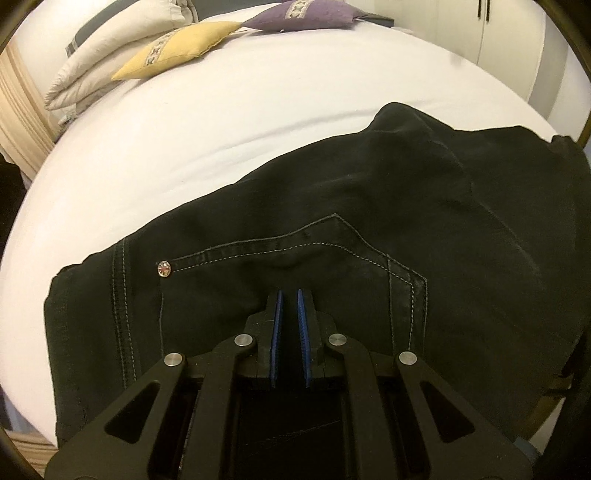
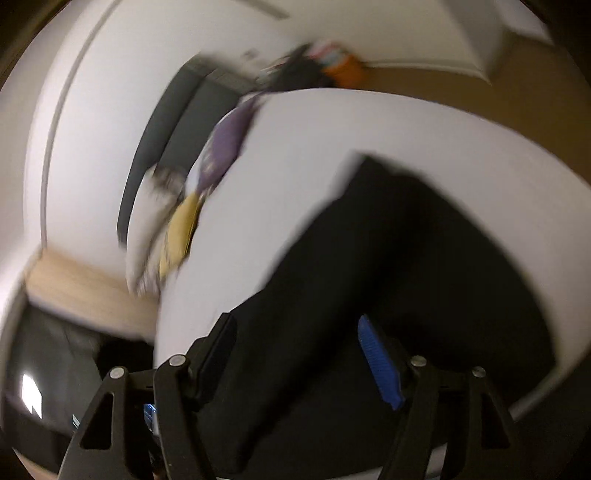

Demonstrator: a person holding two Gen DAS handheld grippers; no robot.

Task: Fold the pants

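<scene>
A white-sheeted bed point(image 1: 207, 122) filled most of the room, and the black pants point(image 1: 369, 229) lay spread across its near side, seat upward, with a stitched back pocket point(image 1: 295, 273) and a small shiny rivet point(image 1: 164, 268) at the pocket corner. In the right wrist view, badly smeared by blur, the same dark pants point(image 2: 388, 258) ran as a long band across the pale bed point(image 2: 369, 122).

At the far end of the mattress a cream folded duvet point(image 1: 110, 48) was heaped, with a yellow cushion point(image 1: 173, 50) leaning against it and a purple cushion point(image 1: 306, 14) just beside that. A white wardrobe point(image 1: 509, 29) stood beyond the bed's far corner.

The left tool point(image 1: 290, 295) hung low over the pocket, its blue pads point(image 1: 277, 325) drawn to a narrow slit with only a sliver of dark showing between; I could not tell whether any cloth was pinched there. The right tool point(image 2: 295, 325) stood wide, nothing between its fingers, one blue pad point(image 2: 380, 365) facing the camera, above the pants near the bed's edge.
</scene>
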